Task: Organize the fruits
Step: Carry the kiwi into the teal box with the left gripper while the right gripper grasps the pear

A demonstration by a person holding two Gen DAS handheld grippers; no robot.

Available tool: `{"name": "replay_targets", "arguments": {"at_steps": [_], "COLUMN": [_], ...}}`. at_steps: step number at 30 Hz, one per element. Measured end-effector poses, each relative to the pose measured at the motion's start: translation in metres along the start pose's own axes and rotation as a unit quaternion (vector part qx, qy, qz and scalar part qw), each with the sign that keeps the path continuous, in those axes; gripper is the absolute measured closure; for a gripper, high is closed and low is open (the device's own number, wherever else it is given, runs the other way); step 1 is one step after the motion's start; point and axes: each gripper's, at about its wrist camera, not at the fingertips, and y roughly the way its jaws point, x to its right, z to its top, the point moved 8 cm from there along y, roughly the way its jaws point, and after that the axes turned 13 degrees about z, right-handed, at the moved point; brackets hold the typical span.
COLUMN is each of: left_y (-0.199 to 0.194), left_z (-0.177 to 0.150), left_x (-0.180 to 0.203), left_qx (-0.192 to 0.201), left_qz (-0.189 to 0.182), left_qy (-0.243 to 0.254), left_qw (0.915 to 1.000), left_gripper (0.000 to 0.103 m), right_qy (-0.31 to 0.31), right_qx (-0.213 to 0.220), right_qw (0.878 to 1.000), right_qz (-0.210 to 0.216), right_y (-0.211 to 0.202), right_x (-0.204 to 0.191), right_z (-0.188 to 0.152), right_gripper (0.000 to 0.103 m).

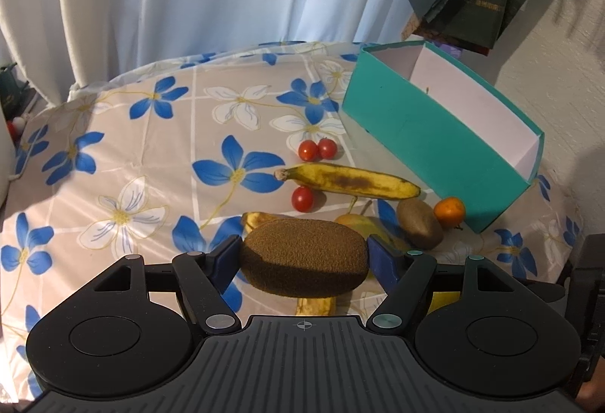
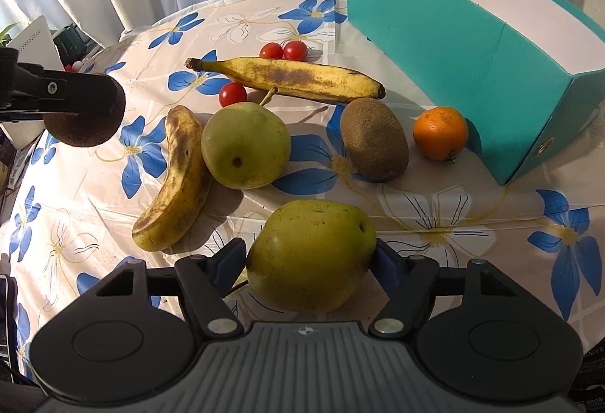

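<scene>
Held: my left gripper [image 1: 304, 256] clamps a kiwi [image 1: 304, 258], frame centre; my right gripper [image 2: 310, 258] clamps a pear [image 2: 312, 256], lower centre. Teal box [image 2: 453, 34], upper right.

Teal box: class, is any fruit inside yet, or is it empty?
Empty as far as seen: the teal box shows only bare white inner walls; its floor is hidden.

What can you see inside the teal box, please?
The teal box shows only bare white inner walls; no fruit is visible inside. Its floor is hidden behind the near wall in both views, so anything lying low cannot be ruled out.
</scene>
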Motion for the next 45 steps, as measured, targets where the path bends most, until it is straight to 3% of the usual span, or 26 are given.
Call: {"name": "replay_targets", "arguments": {"at_steps": [9, 15, 20, 30, 36, 45], "left_y": [-0.019, -0.029, -0.009, 0.039, 0.064, 0.120], "left_z": [0.029, 0.072, 0.103, 0.124, 0.130, 0.119], "left_x": [0.028, 0.083, 0.142, 0.222, 0.255, 0.283], "left_qx": [0.030, 0.070, 0.081, 0.098, 0.098, 0.039], "left_qz": [-0.009, -0.035, -0.047, -0.003, -0.003, -0.005], "left_qy": [0.027, 0.068, 0.092, 0.134, 0.159, 0.185], "left_qw": [0.9991, 0.9946, 0.9913, 0.9861, 0.9824, 0.9820], "left_gripper": [0.027, 0.027, 0.027, 0.027, 0.027, 0.027], "right_qy": [-0.005, 0.017, 0.041, 0.102, 0.121, 0.142], "right_qx": [0.038, 0.083, 0.119, 0.163, 0.178, 0.189], "right_qw": [0.999, 0.996, 0.991, 0.977, 0.970, 0.960], "right_qz": [0.009, -0.009, -0.038, -0.097, -0.116, -0.148], "right_y": [-0.017, -0.056, -0.089, -0.134, -0.146, -0.161], "right_x": [0.003, 0.020, 0.040, 0.079, 0.093, 0.105], "right_z": [-0.001, 0.003, 0.001, -0.015, -0.018, -0.022], "right_gripper": [0.033, 0.033, 0.033, 0.033, 0.033, 0.033]}}
